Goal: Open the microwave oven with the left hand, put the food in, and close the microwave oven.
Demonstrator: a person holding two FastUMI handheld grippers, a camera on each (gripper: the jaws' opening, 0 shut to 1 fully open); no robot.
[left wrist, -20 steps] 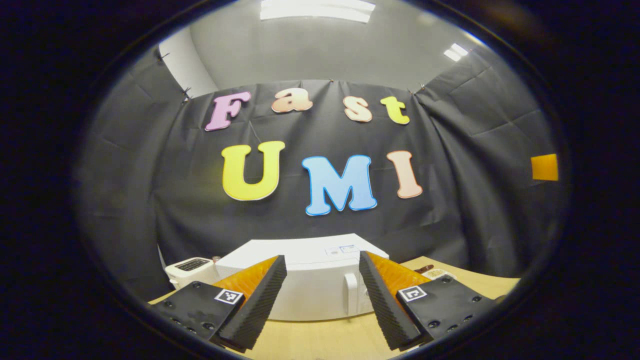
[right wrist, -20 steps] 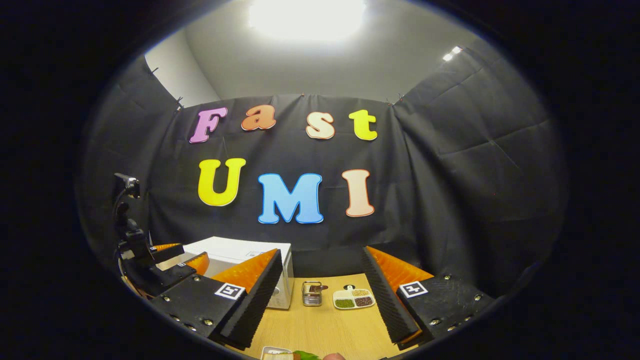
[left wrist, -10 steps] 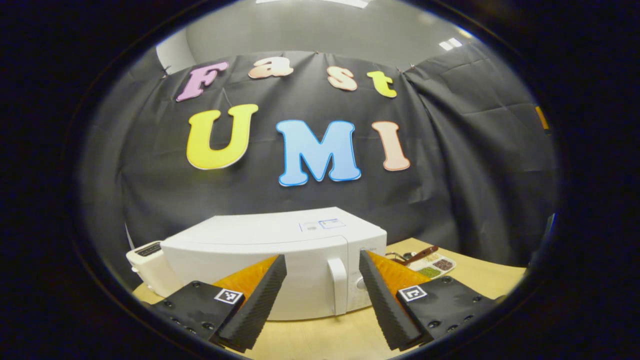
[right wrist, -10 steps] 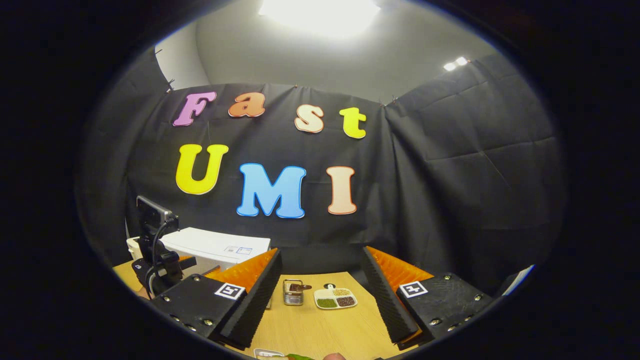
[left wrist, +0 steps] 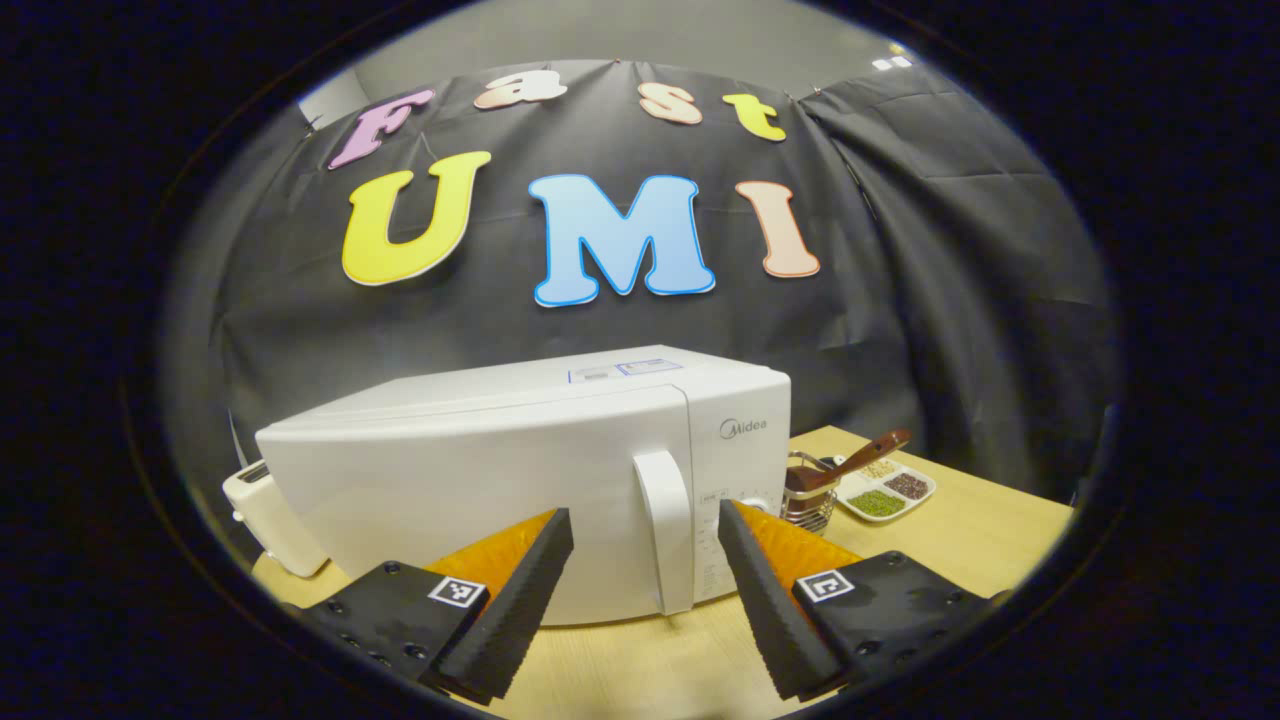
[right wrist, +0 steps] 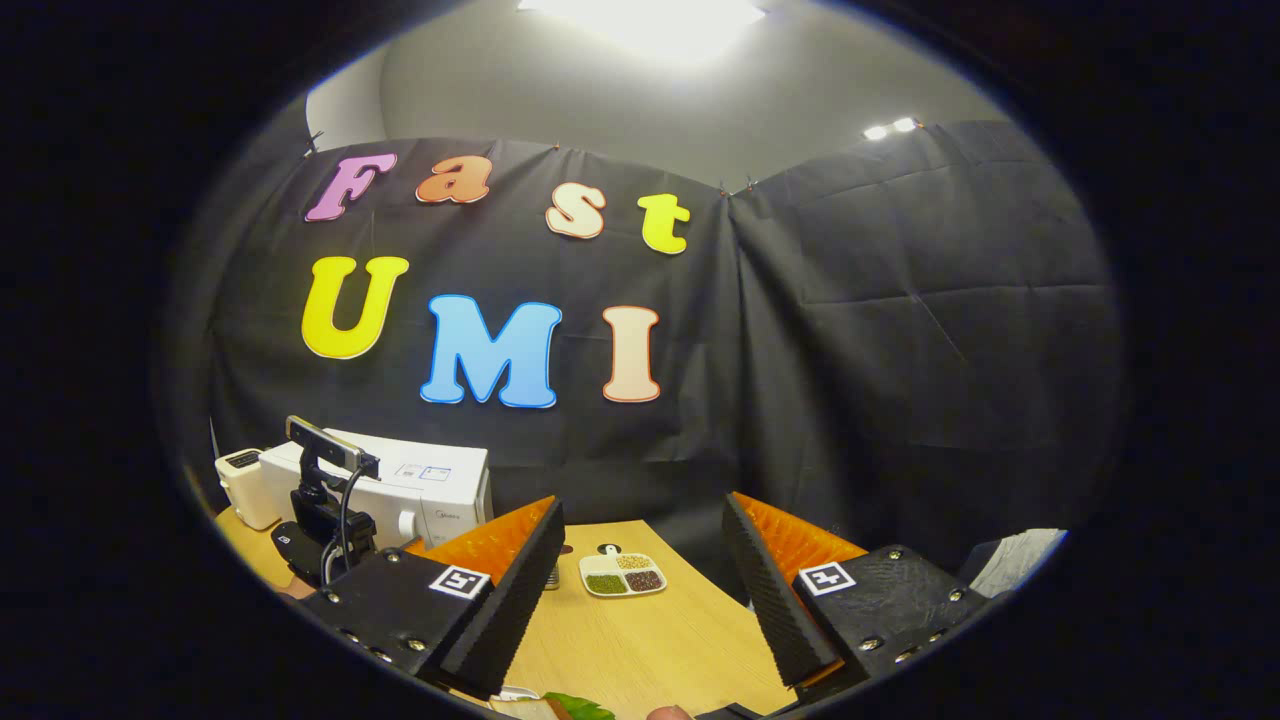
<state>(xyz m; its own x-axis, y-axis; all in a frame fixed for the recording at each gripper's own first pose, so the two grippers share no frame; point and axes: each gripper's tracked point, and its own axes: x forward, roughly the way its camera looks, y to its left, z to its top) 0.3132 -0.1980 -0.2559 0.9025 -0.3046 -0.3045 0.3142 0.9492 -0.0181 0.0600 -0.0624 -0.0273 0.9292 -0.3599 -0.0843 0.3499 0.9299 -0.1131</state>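
In the left gripper view the left gripper (left wrist: 645, 590) sits at 6 o'clock with its jaws spread wide and nothing between them. Straight ahead, at the centre of the view, stands the white microwave (left wrist: 480, 480) on the wooden worktop (left wrist: 980, 530), door shut. Its upright handle (left wrist: 668, 530) shows in the gap between the two fingers (near them, though I cannot tell whether they touch it). At 9 o'clock of the microwave, just beside it, is a white toaster (left wrist: 262, 520). At 3 o'clock of the microwave sit a small wire basket (left wrist: 805, 500) with a brown spoon (left wrist: 860, 458) leaning out of it, and next to that a white divided dish (left wrist: 890, 490) of beans and grains.

In the right gripper view the right gripper (right wrist: 645, 590) also fills 6 o'clock, jaws wide apart and holding nothing. The food (right wrist: 560, 708) lies at the very bottom edge, a green leaf on something pale, on the worktop below the fingers. The divided dish (right wrist: 622, 577) shows between the fingers, farther off. At 9 o'clock are the microwave (right wrist: 420, 485) and toaster (right wrist: 243, 485), with the left gripper (right wrist: 320, 530) in front of them, carrying a small camera on top.
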